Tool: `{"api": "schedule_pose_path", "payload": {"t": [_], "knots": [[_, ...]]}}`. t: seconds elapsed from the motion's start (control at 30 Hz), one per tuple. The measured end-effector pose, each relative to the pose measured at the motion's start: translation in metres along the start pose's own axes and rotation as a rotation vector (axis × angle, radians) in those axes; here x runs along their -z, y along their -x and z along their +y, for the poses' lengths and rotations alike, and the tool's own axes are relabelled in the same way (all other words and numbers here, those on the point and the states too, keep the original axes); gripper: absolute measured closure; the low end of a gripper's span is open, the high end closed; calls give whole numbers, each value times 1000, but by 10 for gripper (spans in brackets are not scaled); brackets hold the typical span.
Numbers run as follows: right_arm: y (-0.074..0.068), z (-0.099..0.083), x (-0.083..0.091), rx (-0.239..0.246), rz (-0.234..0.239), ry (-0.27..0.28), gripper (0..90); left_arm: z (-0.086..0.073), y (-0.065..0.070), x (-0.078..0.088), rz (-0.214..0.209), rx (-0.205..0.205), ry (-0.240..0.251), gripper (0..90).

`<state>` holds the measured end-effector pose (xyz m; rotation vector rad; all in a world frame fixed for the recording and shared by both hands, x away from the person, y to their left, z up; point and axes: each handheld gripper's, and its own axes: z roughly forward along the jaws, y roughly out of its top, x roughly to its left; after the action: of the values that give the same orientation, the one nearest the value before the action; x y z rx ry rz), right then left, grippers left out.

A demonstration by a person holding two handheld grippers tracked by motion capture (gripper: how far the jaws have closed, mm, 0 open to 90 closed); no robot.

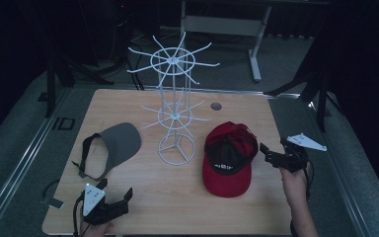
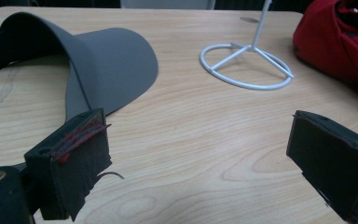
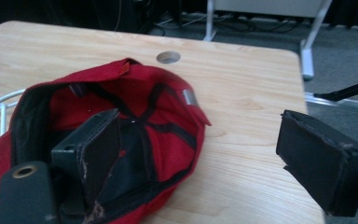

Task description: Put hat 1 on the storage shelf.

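Your right gripper (image 1: 276, 157) sits at the right edge of the tabletop (image 1: 143, 207), jaws spread wide and holding nothing, and the red cap (image 1: 228, 157) lies just beside them, toward the tabletop's middle. In the right gripper view the cap (image 3: 135, 116) lies upside down, open crown facing up, with its back rim running between the two jaws' lines; the left-hand jaw in that view overlaps the cap's dark lining, but I can't tell whether it touches. The cap's long axis runs roughly from the far edge to the near edge, brim toward the near edge. Your left gripper (image 1: 112, 203) is at the near left corner, jaws also wide and empty, and well apart from the cap, so the right hand is the nearer one for it. The grey visor (image 1: 113, 148) lies ahead of the left jaws, on the left half, brim pointing toward the stand. The white wire stand (image 1: 175, 116) is upright mid-tabletop between the two. Count: one cap, one visor, one stand with two tiers of prongs, both tiers bare.
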<state>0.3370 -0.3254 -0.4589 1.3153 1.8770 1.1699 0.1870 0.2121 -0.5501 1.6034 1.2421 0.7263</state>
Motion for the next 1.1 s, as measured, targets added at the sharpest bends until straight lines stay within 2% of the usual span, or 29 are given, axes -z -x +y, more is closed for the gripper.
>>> {"api": "schedule_pose_path", "payload": {"t": [0.1, 0.17, 0.27, 0.43, 0.53, 0.6, 0.63, 0.67, 0.73, 0.77, 0.83, 0.93, 1.1], "knots": [[0, 1, -8, 11, 1, -16, 135, 0, 3, -1, -13, -7, -19, 62], [2, 1, -19, -13, 28, -22, 133, 0, 3, -1, -25, 3, -27, 62], [4, 1, -28, -27, 32, -38, 132, 0, 1, -2, -24, 21, -38, 62], [3, 0, -41, -41, 44, -59, 132, 0, 1, -1, -16, 20, -38, 62], [3, 2, -51, -38, 47, -86, 132, 1, 3, -1, -6, -8, -41, 62], [4, 3, -56, -51, 51, -88, 132, 1, 5, 2, -33, -52, -41, 61], [4, 3, -58, -63, 47, -79, 132, 1, 6, 4, -63, -81, -33, 46], [2, 5, -65, -63, 28, -85, 131, 2, 8, 5, -78, -96, -30, 42], [1, 6, -67, -55, 20, -91, 122, 2, 9, 6, -85, -104, -29, 43], [-1, 5, -73, -50, 40, -102, 113, 2, 11, 6, -82, -113, -32, 43], [0, 4, -78, -68, 48, -105, 113, 2, 12, 6, -93, -119, -36, 43], [2, 0, -87, -60, 23, -141, 113, 1, 12, 5, -88, -130, -52, 44], [5, -7, -100, -63, -17, -181, 113, 1, 11, 5, -95, -117, -53, 44]]}}
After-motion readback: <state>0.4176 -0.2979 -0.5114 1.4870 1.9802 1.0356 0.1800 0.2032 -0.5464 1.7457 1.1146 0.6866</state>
